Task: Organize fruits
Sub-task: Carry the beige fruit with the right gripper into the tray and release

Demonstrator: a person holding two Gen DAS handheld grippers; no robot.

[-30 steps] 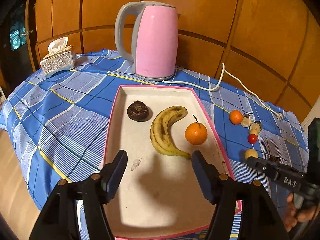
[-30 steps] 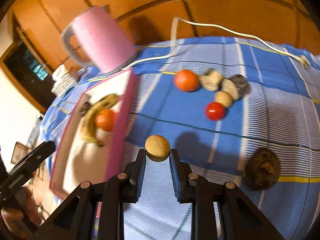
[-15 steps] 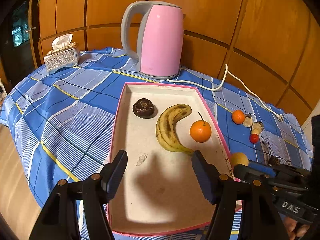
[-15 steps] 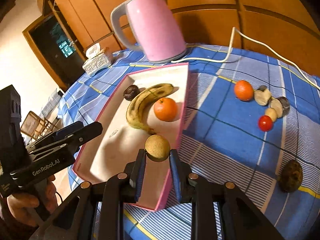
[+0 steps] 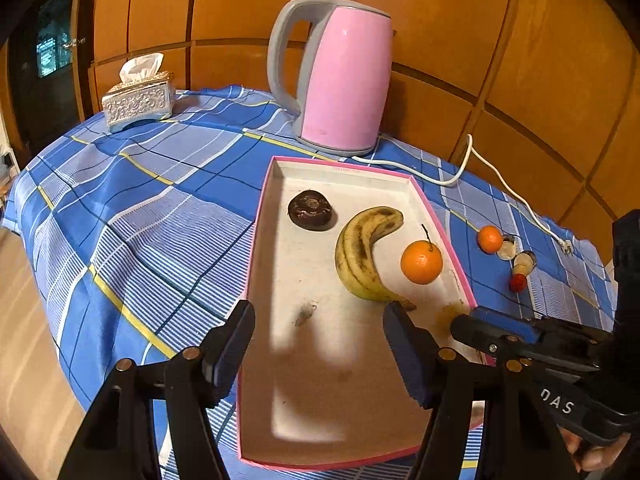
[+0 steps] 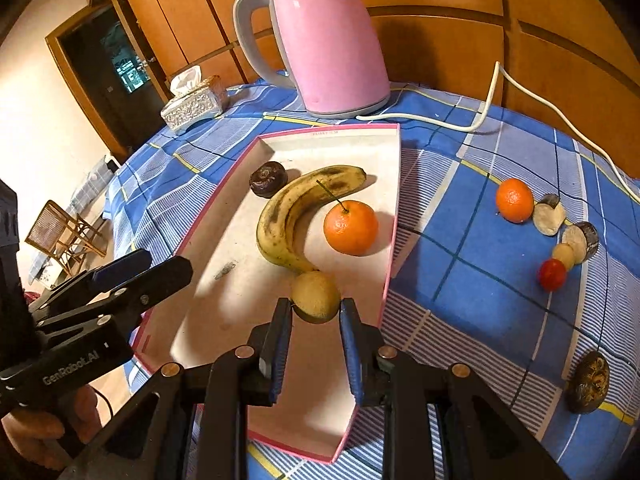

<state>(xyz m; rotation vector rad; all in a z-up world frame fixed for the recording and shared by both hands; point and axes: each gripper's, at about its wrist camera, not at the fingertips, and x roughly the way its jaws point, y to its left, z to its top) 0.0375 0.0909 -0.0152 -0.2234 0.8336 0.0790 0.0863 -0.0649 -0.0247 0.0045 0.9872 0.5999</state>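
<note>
A pink-rimmed white tray [image 5: 280, 208] [image 6: 394, 216] holds a dark round fruit [image 5: 310, 210] [image 6: 268, 179], a spotted banana [image 5: 360, 252] [image 6: 292, 216] and an orange [image 5: 421, 261] [image 6: 351, 227]. My right gripper [image 6: 315, 314] is shut on a small tan round fruit [image 6: 315, 296] [image 5: 446, 316], low over the tray's near right part, beside the banana's tip. My left gripper [image 5: 318, 332] is open and empty above the tray's near end. On the cloth to the right lie a small orange [image 6: 514, 200] [image 5: 490, 239], a red cherry tomato [image 6: 552, 275], pale fruit pieces [image 6: 550, 218] and a dark brown fruit [image 6: 588, 386].
A pink electric kettle [image 5: 340, 76] [image 6: 324, 40] stands behind the tray, its white cord [image 6: 492, 92] trailing right. A silver tissue box [image 5: 138, 100] [image 6: 196, 102] sits far left on the blue checked tablecloth [image 5: 140, 200]. Wooden panelled wall behind.
My right gripper carried the tan fruit from the cloth leftward over the tray rim and down into the tray. My left gripper stayed open, drifting slightly.
</note>
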